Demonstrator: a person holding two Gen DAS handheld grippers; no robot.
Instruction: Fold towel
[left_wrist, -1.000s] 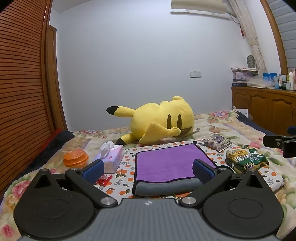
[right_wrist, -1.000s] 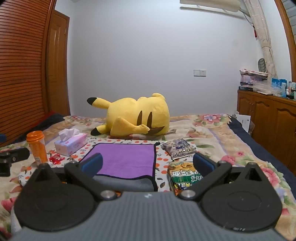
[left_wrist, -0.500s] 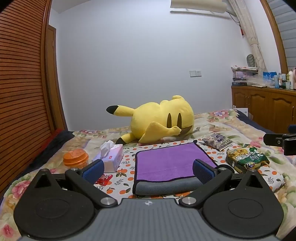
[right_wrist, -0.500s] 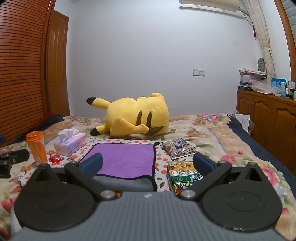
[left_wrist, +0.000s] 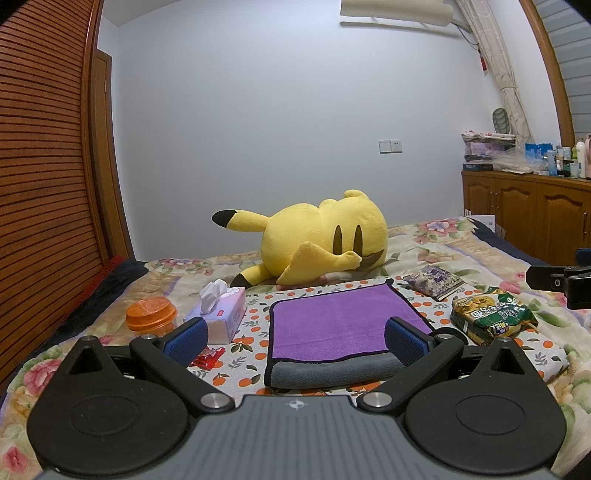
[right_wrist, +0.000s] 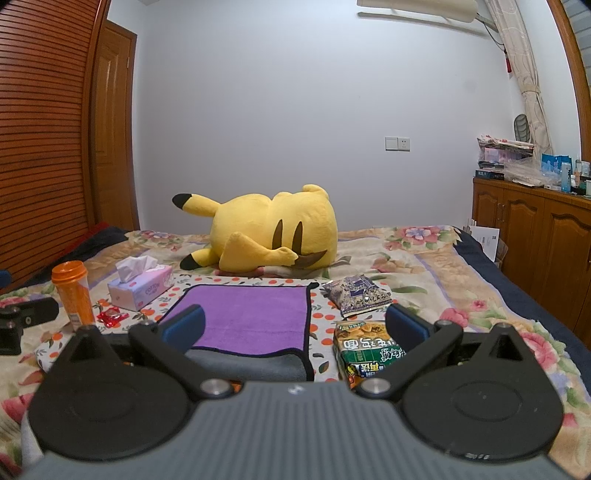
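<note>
Left wrist view: tissue box (left_wrist: 221, 314) with protruding tissue (left_wrist: 212, 299); both jaws wide apart, empty.

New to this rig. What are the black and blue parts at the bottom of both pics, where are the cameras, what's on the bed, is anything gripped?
There is no robot: a person carries one two-finger tool in each hand. Each tool has a fisheye camera looking forward along its fingers, so the black arms and blue pads low in each picture belong to that tool. One picture comes from the left tool, the other from the right tool.

On the floral bed lies a purple towel with a grey underside, its near edge turned over. Left of it are a tissue box, an orange bottle and a small red wrapper. Right of it are two snack packets, and behind it a yellow plush toy.

Both tools are open and hold nothing; the towel is untouched.
</note>
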